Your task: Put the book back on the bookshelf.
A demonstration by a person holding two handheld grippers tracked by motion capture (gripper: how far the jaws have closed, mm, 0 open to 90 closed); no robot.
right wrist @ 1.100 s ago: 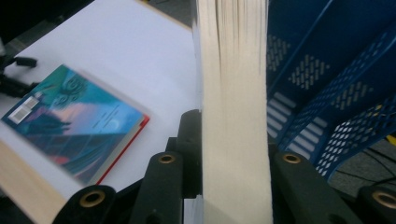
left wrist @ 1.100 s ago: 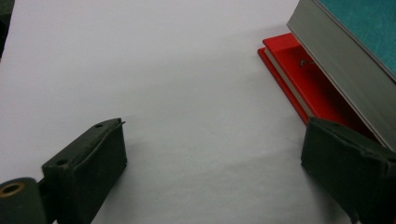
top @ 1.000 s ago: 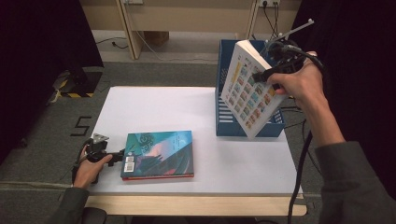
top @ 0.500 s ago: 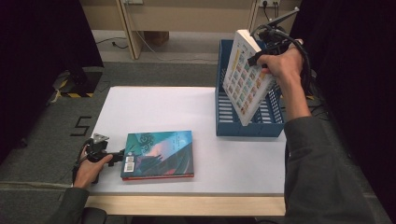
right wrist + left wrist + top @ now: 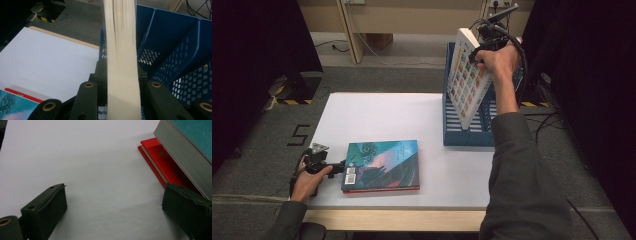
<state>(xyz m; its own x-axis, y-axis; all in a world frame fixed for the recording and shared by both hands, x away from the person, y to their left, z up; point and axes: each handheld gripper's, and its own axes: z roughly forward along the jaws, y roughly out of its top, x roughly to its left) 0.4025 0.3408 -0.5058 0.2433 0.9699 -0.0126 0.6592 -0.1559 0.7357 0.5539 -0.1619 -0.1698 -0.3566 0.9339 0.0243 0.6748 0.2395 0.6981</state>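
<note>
White worktop (image 5: 412, 115) on grey carpet floor (image 5: 257, 125).
Right tongs (image 5: 484, 50) clamp a book (image 5: 464, 82) above blue rack (image 5: 472, 132); left tongs (image 5: 343, 167) stand apart beside teal book (image 5: 382, 165).

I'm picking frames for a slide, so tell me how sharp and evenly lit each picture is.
High view: evenly lit white table, dark curtains at both sides, everything fairly sharp. Left gripper view: soft, the near fingers blurred, a faint shadow under them. Right gripper view: the held book's page edge is bright and smeared, the blue rack crisper.
</note>
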